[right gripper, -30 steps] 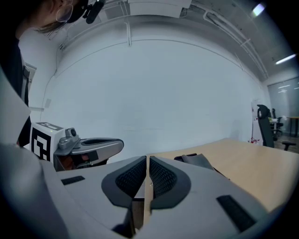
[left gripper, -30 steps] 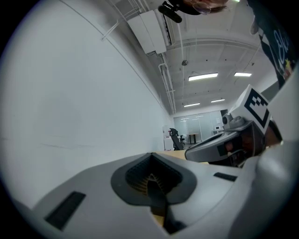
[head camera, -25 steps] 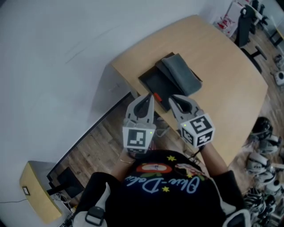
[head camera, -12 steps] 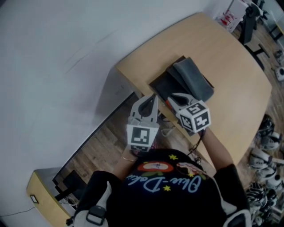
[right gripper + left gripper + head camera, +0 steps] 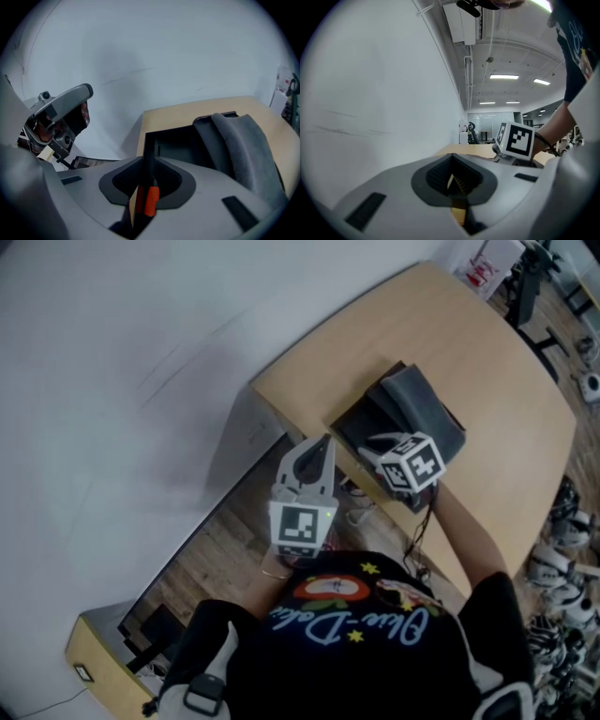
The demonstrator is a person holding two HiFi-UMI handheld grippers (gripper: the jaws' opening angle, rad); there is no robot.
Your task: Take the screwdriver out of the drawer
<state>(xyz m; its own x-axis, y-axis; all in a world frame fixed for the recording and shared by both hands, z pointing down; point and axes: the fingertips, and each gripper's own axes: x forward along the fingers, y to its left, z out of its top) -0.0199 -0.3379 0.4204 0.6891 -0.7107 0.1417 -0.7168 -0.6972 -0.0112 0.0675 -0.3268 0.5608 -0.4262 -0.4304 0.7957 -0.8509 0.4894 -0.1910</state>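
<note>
Wood-plank floor (image 5: 216, 549) lies beneath me, and a white wall (image 5: 112, 381) runs along my left. Nearest, my left gripper (image 5: 322, 444) hangs over the floor just short of the tabletop's corner, its jaws pressed together with nothing between them. Just beside it, my right gripper (image 5: 147, 169) is clamped on the screwdriver (image 5: 151, 199): the orange handle sits between the dark pads (image 5: 124, 180) and the dark shaft points forward and up out of the jaws. That gripper is over the near end of the black drawer (image 5: 180, 147), which rests open on the pale wooden tabletop (image 5: 469, 352). In the right gripper view, the shaft lines up with the drawer's left wall; whether the tip touches it I cannot tell. A grey fabric piece (image 5: 243, 140) lies draped over the drawer's far right side. Beyond, the tabletop curves away towards the wall.
</note>
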